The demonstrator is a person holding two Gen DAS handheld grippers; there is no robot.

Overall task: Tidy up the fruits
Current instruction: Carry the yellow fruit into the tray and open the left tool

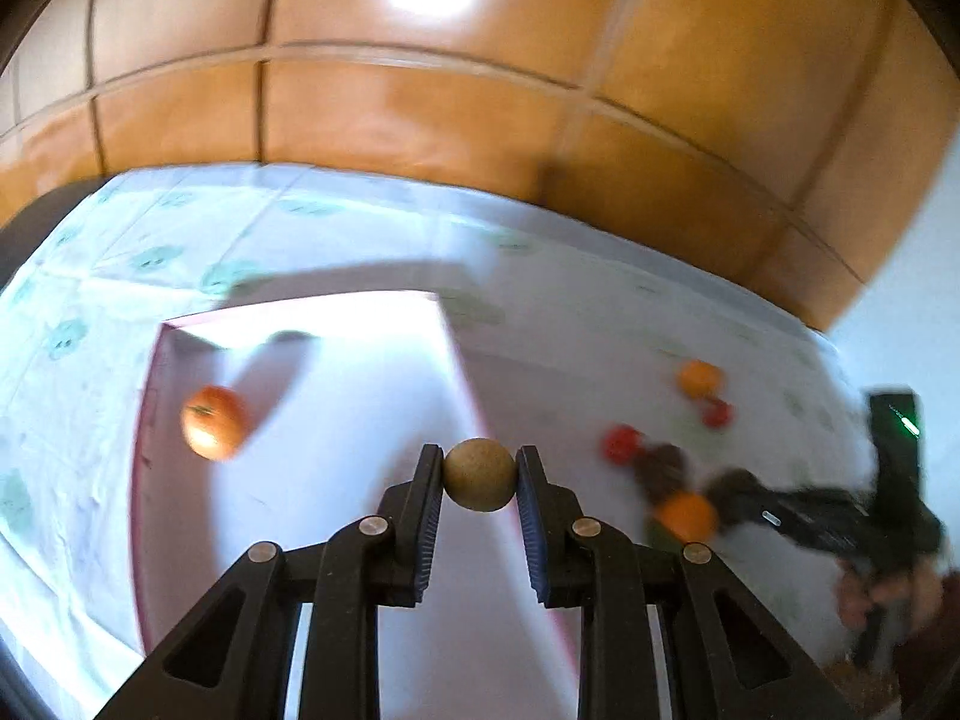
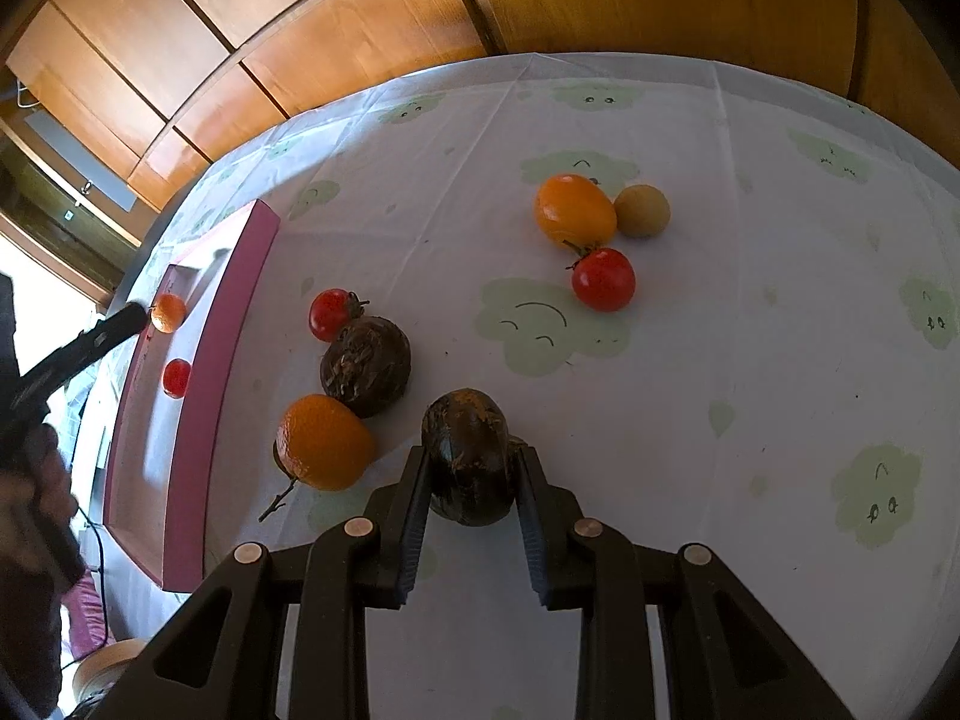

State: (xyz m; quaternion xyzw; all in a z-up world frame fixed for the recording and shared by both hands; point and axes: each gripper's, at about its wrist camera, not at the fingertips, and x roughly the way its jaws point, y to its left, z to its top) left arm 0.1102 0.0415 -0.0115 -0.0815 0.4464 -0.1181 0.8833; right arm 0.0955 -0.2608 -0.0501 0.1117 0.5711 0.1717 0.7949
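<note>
My left gripper (image 1: pixel 479 474) is shut on a small tan round fruit (image 1: pixel 479 475) and holds it above the pink tray (image 1: pixel 462 360). An orange fruit (image 1: pixel 214 422) lies in the tray. My right gripper (image 2: pixel 471 474) is shut on a dark purple fruit (image 2: pixel 469 462) just above the tablecloth. Beside it lie an orange (image 2: pixel 324 441), another dark fruit (image 2: pixel 366 366) and a red tomato (image 2: pixel 329 314). Farther off lie a yellow-orange fruit (image 2: pixel 575 208), a tan fruit (image 2: pixel 641 210) and a red tomato (image 2: pixel 603 279). The tray (image 2: pixel 228 348) holds an orange fruit (image 2: pixel 167 312) and a red tomato (image 2: pixel 176 377).
The table wears a white cloth with pale green faces (image 2: pixel 750 312). Wooden cabinet panels (image 2: pixel 336 30) stand behind it. The left gripper's body (image 2: pixel 78 348) reaches over the tray in the right wrist view; the right gripper (image 1: pixel 810 516) shows in the left wrist view.
</note>
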